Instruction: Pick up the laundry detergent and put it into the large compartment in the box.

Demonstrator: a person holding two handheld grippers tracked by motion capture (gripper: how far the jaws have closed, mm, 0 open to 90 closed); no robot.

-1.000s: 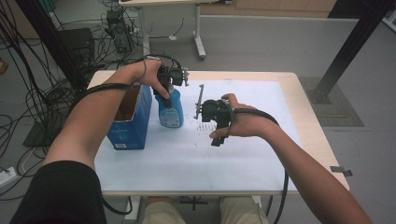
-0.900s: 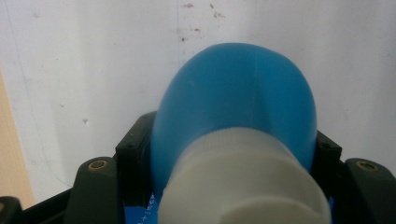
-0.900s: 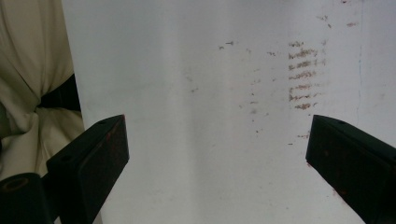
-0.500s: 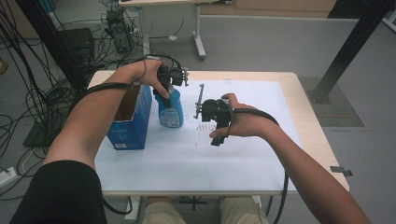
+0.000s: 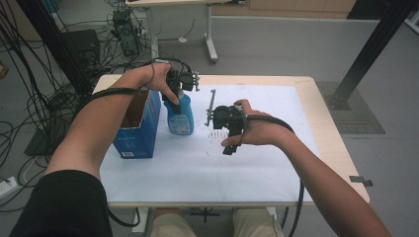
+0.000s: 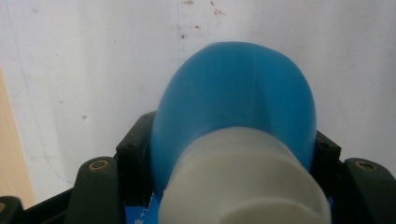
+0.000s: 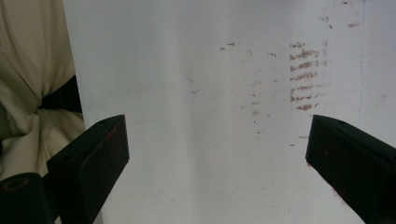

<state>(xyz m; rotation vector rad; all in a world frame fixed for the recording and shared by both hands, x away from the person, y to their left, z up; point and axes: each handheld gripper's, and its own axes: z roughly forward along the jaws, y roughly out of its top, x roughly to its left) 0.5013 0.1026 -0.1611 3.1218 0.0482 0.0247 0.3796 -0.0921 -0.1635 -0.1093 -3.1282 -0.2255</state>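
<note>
Gripping the blue bottle [image 5: 180, 114] just below its white cap [image 6: 243, 186], the left gripper [image 5: 179, 86] has both jaws pressed vs. the neck; bottle stands upright on the white table [image 5: 197, 168], touching the blue box [image 5: 141, 126] beside it. Right gripper [image 5: 225, 121] hovers mid-table w/ jaws spread wide, nothing between them, over faint brown marks [image 7: 303, 77].

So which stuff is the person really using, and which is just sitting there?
Being used:
- blue bottle, gripped at its white cap by the left tongs

Just sitting there:
- blue box
- right tongs, open, holding nothing
- brown smudges on the table
</note>
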